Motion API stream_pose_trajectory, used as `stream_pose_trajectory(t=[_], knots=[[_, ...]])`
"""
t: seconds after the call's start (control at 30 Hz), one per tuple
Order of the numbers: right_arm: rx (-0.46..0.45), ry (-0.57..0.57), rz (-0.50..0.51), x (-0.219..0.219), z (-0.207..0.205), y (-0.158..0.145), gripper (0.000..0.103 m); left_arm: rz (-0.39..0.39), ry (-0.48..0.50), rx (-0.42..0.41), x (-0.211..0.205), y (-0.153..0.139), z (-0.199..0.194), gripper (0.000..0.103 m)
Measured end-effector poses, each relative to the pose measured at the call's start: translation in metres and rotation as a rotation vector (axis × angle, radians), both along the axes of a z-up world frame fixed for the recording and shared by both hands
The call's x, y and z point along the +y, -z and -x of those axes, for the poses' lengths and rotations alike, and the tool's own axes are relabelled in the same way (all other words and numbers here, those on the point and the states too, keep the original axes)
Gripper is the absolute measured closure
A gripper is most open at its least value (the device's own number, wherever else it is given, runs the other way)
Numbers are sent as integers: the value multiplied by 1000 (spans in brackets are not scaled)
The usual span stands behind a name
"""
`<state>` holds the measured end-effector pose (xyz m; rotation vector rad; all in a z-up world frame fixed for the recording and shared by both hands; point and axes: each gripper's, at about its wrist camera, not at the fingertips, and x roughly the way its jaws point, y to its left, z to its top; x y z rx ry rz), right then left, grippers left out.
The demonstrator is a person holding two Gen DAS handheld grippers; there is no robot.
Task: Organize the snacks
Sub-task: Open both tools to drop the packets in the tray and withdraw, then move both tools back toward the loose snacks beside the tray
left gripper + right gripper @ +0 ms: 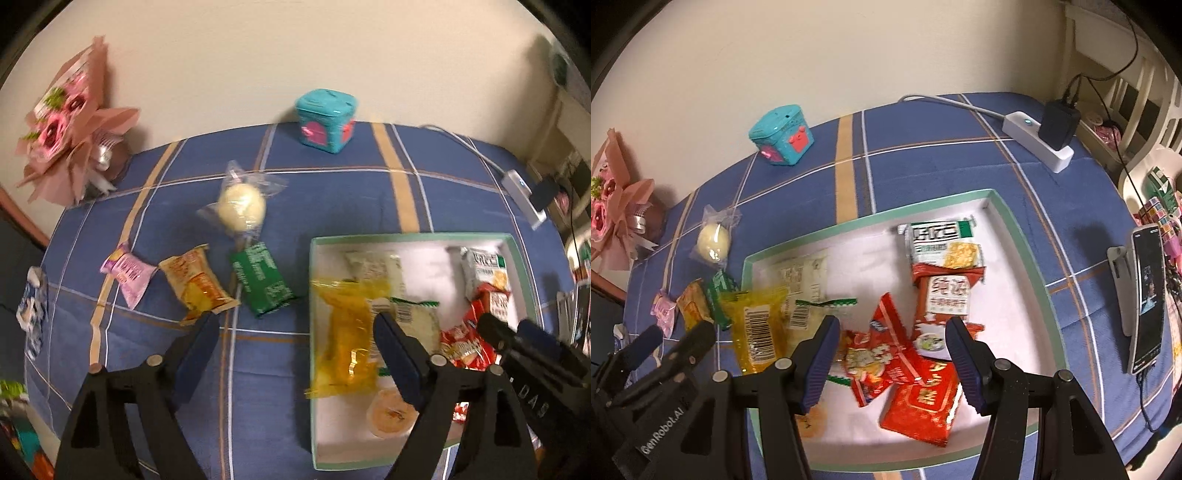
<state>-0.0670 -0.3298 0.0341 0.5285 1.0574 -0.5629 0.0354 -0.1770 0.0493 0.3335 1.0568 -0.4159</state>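
tool arm (661, 430) reads "genrobot.ai"; packet writing blurred.

I am in a home bedroom: blue plaid bedsheet (923, 147) under me, pink wrapped bouquet (70, 122) by the wall, power strip (1039, 142) with charger plugged in.

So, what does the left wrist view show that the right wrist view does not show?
Only the left wrist view shows the blue-white packet at the cloth's left edge. Only the right wrist view shows the phone on its stand, the Rubik's cube and the red packet with gold print. Both share the teal-rimmed box, yellow packet, teal toy box, wrapped round bun, green packet and pink bouquet.
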Motion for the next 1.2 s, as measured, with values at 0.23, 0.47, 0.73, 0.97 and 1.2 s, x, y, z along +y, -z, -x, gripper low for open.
stream_pose_trajectory(t=[0.23,0.47,0.73,0.97,1.2], knots=[[3,-77,14,29,-24,2,39,4,-142,11,41,4,-28,17],[-4,-134,23,55,-42,2,29,-14,-251,14,82,10,-52,16],[2,-186,33,82,-60,5,29,-10,-335,16,122,8,-70,9],[6,-228,50,105,-73,5,25,-12,-384,14,152,7,-85,8],[3,-254,57,121,-84,7,22,-17,-442,16,182,8,-98,8]])
